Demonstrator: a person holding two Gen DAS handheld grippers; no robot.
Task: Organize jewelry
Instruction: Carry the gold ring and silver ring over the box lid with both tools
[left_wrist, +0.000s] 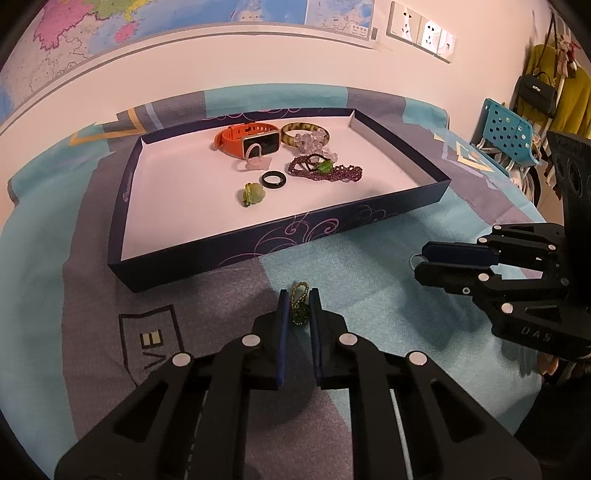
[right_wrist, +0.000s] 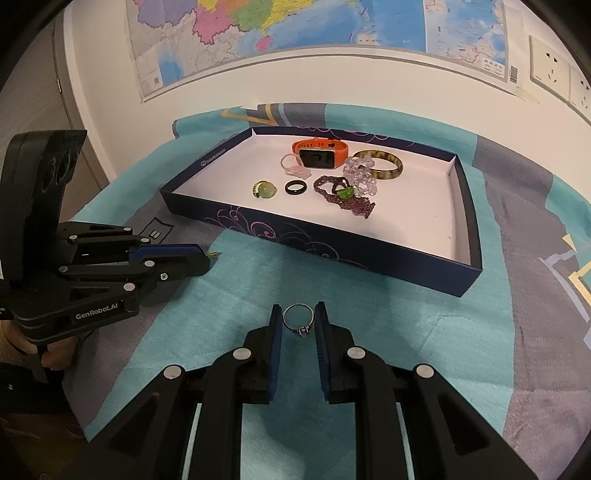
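A cream wall (right_wrist: 332, 85) is seen behind the tabletop. Coloured maps (right_wrist: 280, 26) are pinned across its upper part, edged by a pale border strip. White wall sockets (left_wrist: 421, 31) are mounted right of the maps. The tabletop is covered by a teal and grey patterned cloth (right_wrist: 229, 295). At far right, a blue perforated plastic chair (left_wrist: 508, 133) is noted, with a black handbag (left_wrist: 537, 94) and yellow garment (left_wrist: 569, 92) hung behind it. Warm indoor light is observed.
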